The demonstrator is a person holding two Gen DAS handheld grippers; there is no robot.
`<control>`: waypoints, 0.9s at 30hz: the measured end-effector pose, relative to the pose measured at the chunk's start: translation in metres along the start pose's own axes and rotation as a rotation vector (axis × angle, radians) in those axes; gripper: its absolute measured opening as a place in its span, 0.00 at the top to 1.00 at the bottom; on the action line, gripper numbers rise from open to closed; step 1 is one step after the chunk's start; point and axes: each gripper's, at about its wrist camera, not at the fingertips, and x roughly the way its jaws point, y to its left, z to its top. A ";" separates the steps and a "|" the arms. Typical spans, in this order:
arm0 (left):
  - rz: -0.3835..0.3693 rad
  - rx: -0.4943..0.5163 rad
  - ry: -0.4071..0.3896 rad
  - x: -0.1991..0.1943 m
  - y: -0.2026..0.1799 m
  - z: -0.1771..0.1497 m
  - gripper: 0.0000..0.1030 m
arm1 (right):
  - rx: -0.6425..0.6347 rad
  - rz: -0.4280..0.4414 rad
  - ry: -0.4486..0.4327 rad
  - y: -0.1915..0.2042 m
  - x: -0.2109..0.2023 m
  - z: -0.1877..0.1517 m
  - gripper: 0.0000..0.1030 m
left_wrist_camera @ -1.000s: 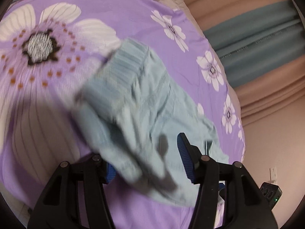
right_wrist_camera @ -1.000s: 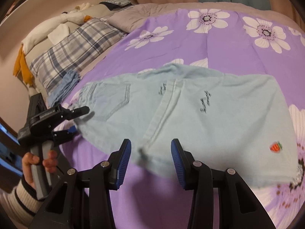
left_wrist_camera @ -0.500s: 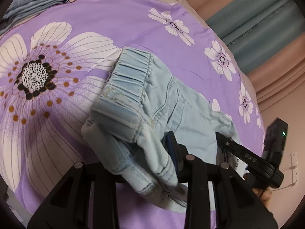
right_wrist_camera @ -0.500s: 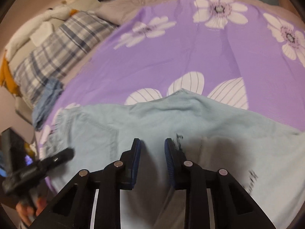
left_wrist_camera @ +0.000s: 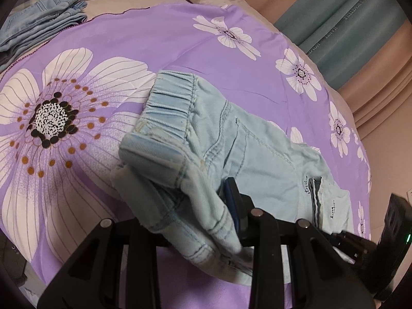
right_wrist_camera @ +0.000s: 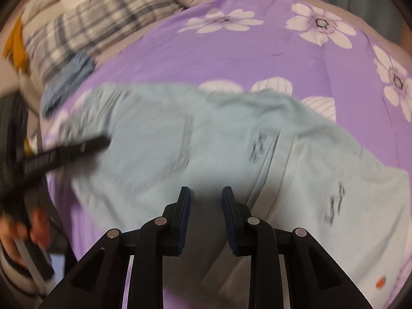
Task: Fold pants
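The left gripper (left_wrist_camera: 206,213) is clamped on a bunched fold of the light blue denim pants (left_wrist_camera: 231,139) at the waistband end; its jaws have just been closing, and the cloth drapes over and hides one finger while the blue pad of the other presses against the fabric. The elastic waistband (left_wrist_camera: 170,97) curls up just beyond the jaws, lifted off the bedspread.

The right gripper (right_wrist_camera: 206,216) sits low over the middle of the pants (right_wrist_camera: 180,134); its jaws have also just been closing and now stand narrowly apart. Fabric lies between and under the pads, but blur and shadow make it impossible to tell whether they pinch it.

The pants lie spread across a purple bedspread with white flowers (left_wrist_camera: 180,38). A folded darker denim garment (left_wrist_camera: 41,23) rests near a plaid pillow (right_wrist_camera: 85,28) at the head of the bed. From the right wrist view, the person's hand (right_wrist_camera: 25,234) shows at the left edge.
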 end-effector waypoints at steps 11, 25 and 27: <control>0.016 0.057 -0.028 -0.013 -0.011 0.000 0.72 | -0.024 -0.019 0.015 0.011 -0.010 -0.015 0.73; -0.043 0.148 -0.097 -0.054 -0.057 0.003 0.75 | 0.082 0.094 -0.049 -0.002 -0.021 -0.028 0.72; -0.057 0.170 -0.111 -0.059 -0.070 0.004 0.75 | 0.152 0.134 -0.089 -0.017 -0.031 -0.031 0.71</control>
